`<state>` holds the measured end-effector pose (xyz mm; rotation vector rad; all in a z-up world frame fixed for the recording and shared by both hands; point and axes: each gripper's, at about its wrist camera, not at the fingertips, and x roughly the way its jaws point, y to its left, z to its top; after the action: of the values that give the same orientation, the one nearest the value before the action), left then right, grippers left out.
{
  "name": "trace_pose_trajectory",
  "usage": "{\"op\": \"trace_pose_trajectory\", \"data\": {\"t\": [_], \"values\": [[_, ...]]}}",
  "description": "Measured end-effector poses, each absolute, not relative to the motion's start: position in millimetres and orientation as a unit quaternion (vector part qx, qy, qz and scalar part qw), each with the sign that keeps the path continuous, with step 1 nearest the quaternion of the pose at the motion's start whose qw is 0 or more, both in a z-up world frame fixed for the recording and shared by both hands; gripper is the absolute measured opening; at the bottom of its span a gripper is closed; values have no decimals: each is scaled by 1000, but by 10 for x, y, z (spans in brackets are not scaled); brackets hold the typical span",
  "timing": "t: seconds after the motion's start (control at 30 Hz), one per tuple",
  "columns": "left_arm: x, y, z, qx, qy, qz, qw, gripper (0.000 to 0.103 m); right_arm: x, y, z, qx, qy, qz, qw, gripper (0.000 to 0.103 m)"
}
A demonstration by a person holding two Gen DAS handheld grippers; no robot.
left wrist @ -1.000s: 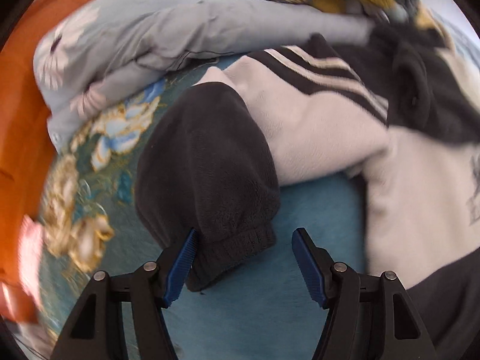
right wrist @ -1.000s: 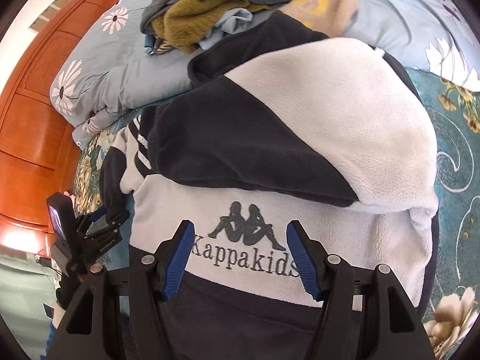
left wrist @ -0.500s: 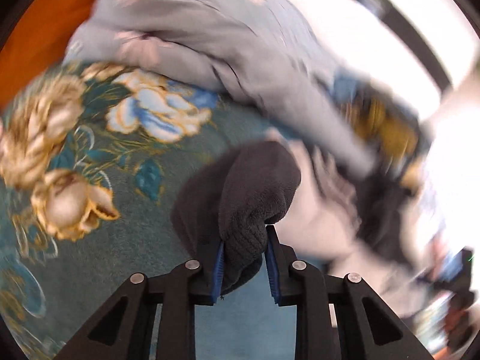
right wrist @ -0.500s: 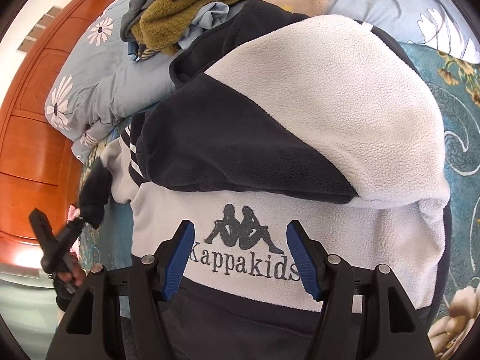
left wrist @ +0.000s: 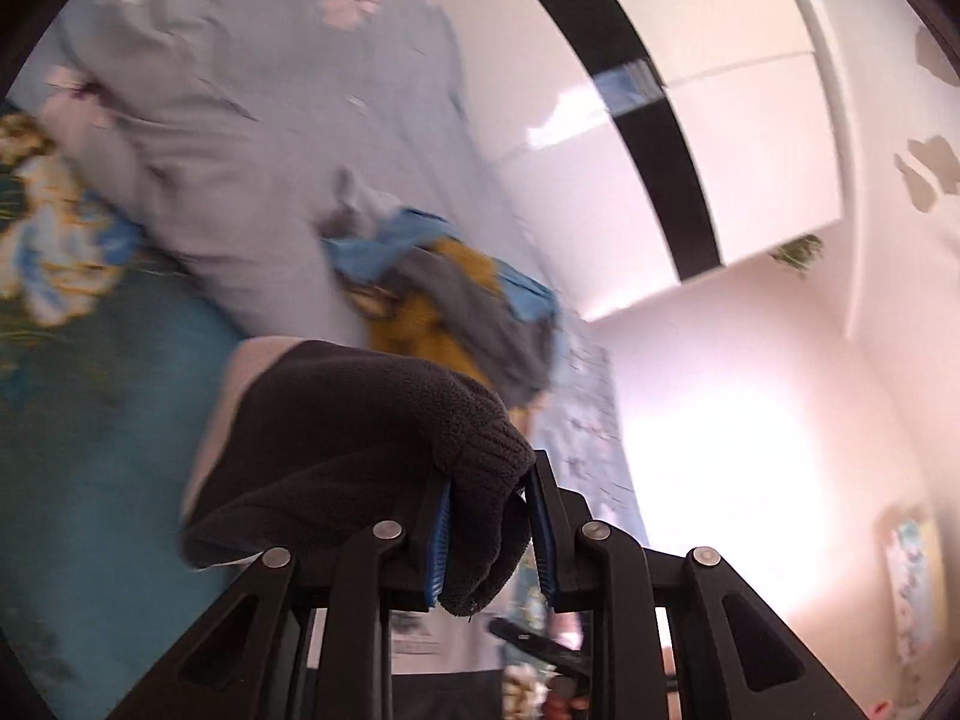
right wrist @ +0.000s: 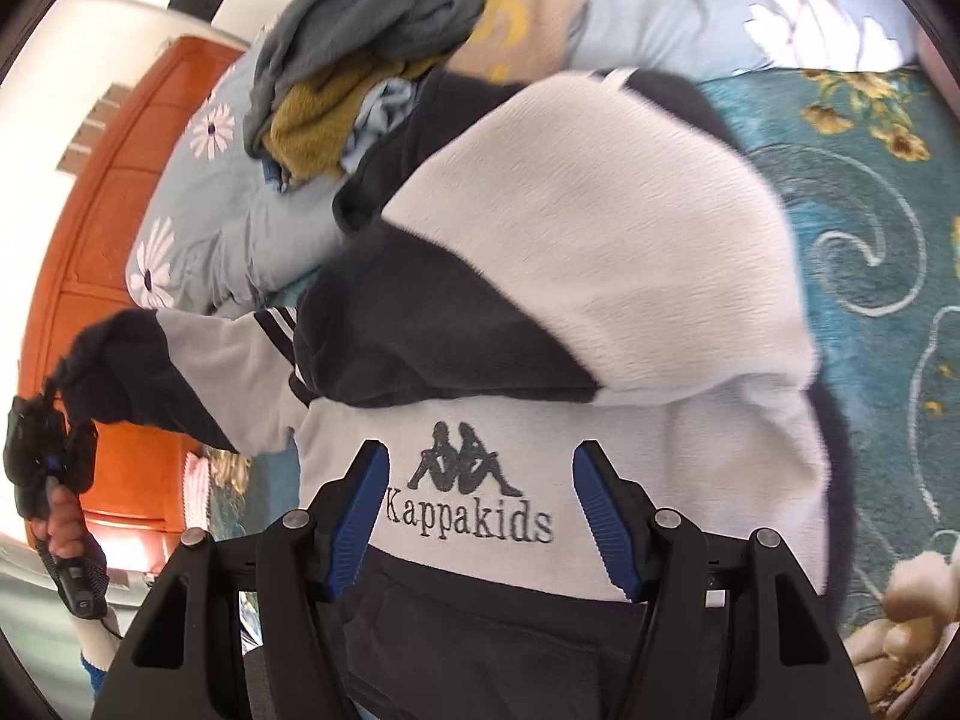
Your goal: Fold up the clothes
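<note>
A white and black fleece hoodie (right wrist: 588, 252) with a "Kappakids" logo lies on the teal floral bedspread (right wrist: 870, 228). My left gripper (left wrist: 487, 531) is shut on the dark ribbed cuff of its sleeve (left wrist: 480, 468) and holds it lifted off the bed. In the right wrist view that left gripper (right wrist: 51, 456) shows at the far left, with the sleeve (right wrist: 180, 378) stretched up from the hoodie. My right gripper (right wrist: 480, 516) is open, its jaws either side of the logo just above the hoodie's front.
A pile of other clothes, mustard, grey and blue (right wrist: 360, 72), lies on a pale blue floral duvet (right wrist: 198, 228) behind the hoodie. An orange wooden wardrobe (right wrist: 102, 228) stands at the left. The left wrist view shows wall and ceiling (left wrist: 750, 150).
My left gripper closed on the sleeve cuff and lifted it up and away from the bed, tilting toward the ceiling. My right gripper stayed open over the logo.
</note>
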<state>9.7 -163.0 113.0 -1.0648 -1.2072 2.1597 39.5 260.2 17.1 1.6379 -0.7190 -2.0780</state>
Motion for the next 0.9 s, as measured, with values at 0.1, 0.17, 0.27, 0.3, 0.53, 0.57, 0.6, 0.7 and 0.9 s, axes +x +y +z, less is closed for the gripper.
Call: {"op": "trace_pose_trajectory", "data": {"t": [0.1, 0.17, 0.27, 0.3, 0.53, 0.57, 0.6, 0.7, 0.9], "values": [[-158, -983, 1131, -404, -423, 766, 267, 25, 423, 2830, 214, 574, -269, -749, 191, 65], [-311, -547, 1108, -415, -413, 755, 295, 25, 444, 2977, 223, 569, -277, -752, 185, 65], [-483, 124, 936, -441, -390, 744, 318, 25, 487, 3202, 197, 564, -290, -754, 170, 65], [-537, 333, 842, -453, -383, 739, 320, 25, 502, 3273, 180, 563, -294, -754, 165, 65], [-707, 1397, -34, -552, -317, 719, 277, 25, 596, 3669, 89, 562, -316, -753, 132, 65], [-718, 1466, -142, -562, -311, 718, 269, 25, 605, 3714, 79, 563, -318, -752, 128, 65], [-738, 1536, -246, -572, -305, 716, 260, 26, 613, 3760, 70, 563, -319, -752, 125, 65], [-786, 1638, -430, -590, -302, 706, 251, 32, 607, 3879, 40, 564, -321, -751, 119, 65], [-674, 1595, -251, -588, -322, 688, 279, 56, 543, 3880, 9, 566, -316, -752, 122, 65]]}}
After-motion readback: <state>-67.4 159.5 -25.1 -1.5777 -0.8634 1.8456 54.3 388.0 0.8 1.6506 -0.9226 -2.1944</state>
